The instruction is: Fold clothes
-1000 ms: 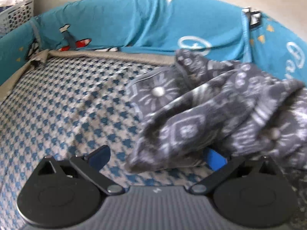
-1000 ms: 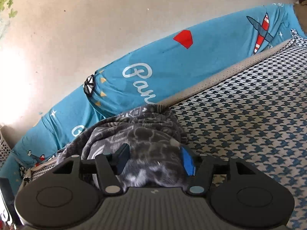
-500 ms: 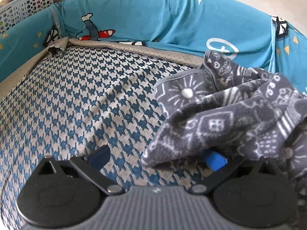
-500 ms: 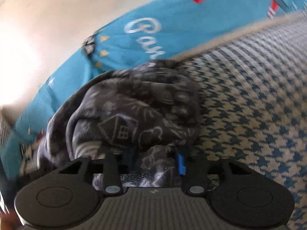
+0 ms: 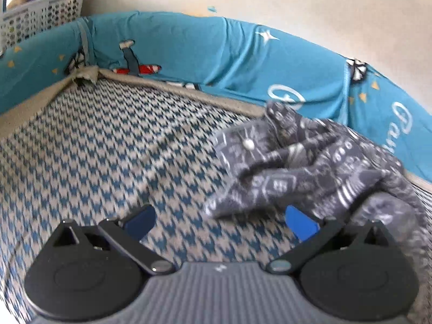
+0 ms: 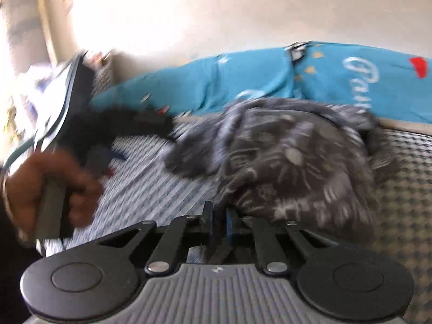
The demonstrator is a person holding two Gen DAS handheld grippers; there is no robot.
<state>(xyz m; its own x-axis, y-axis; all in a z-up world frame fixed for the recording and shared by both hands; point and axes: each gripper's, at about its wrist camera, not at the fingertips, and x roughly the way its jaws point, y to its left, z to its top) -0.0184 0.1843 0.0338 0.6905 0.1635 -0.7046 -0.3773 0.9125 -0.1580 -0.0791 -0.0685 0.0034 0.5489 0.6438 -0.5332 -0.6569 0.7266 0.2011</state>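
One garment (image 5: 310, 167) is in play: a grey fleece piece printed with white doodles, lying crumpled on the houndstooth bed cover (image 5: 113, 156) near the far right corner, close against the blue padded bumper (image 5: 216, 62) that rings the bed. One white laundry basket (image 5: 43, 13) stands beyond the bumper at the far left, cut off by the frame edge.

The right wrist view is heavily smeared by motion, so the garment's (image 6: 291, 156) print and folds are hard to read there. A hand (image 6: 48, 189) gripping a grey handle shows at the left edge of that view, with the dark shape of the other tool above it, too blurred to make out in detail.

The left claw (image 5: 220, 220) is spread wide, its two blue pads well apart over the bed cover; the right pad sits just beside the garment's near edge and nothing lies between the pads. The right claw (image 6: 217, 216) is nearly closed, its fingers only a sliver apart at the garment's near hem; it appears to pinch a bit of the fabric, though the blur leaves that uncertain.
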